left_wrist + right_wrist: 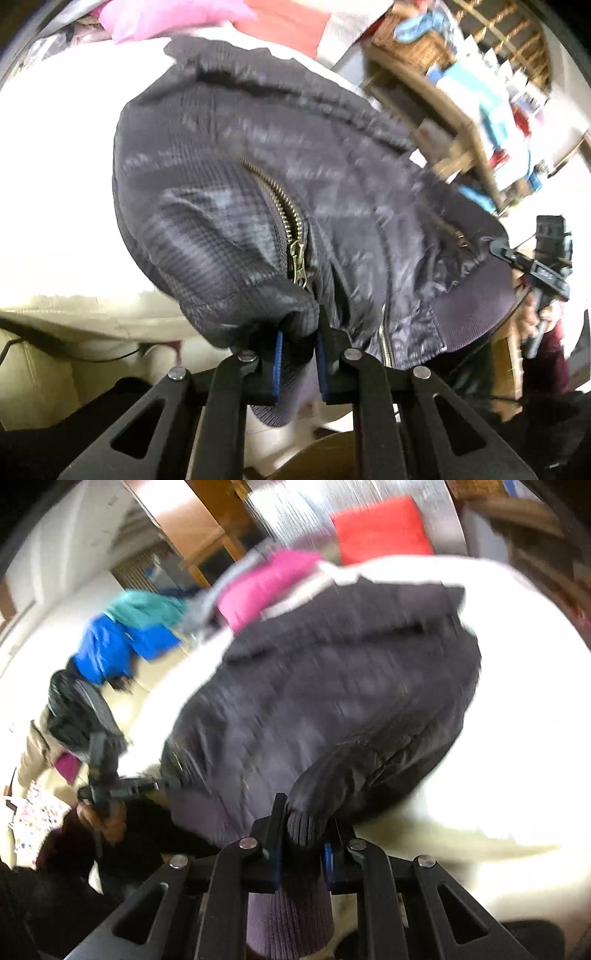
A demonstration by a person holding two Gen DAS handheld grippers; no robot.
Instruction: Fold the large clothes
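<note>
A dark quilted jacket (295, 192) lay spread across a white bed (55, 184), its brass zipper (291, 229) partly open and running down toward the near edge. The left gripper (299, 354) sat at that edge, its jaws pinching a bunched sleeve end, with the ribbed cuff (280, 402) hanging down between the blue-lined fingers (279, 365).

Seen from the right wrist, the same jacket (332, 686) looked blurred. The right gripper (304, 834) was clamped on the other sleeve (354, 775), and its ribbed cuff (291, 915) passed between the jaws and drooped toward the camera.

Each camera also caught the opposite gripper at the jacket's ribbed hem: the right one (517, 258) at the right edge of the left view, the left one (147, 786) at the left side of the right view, held in the person's hand (103, 819).

At the far side of the bed lay a pink garment (266, 587), with a red cushion (380, 528) beyond it. A heap of blue and teal clothes (125, 635) lay further left. A wooden shelf (461, 122) cluttered with boxes stood beyond the bed.
</note>
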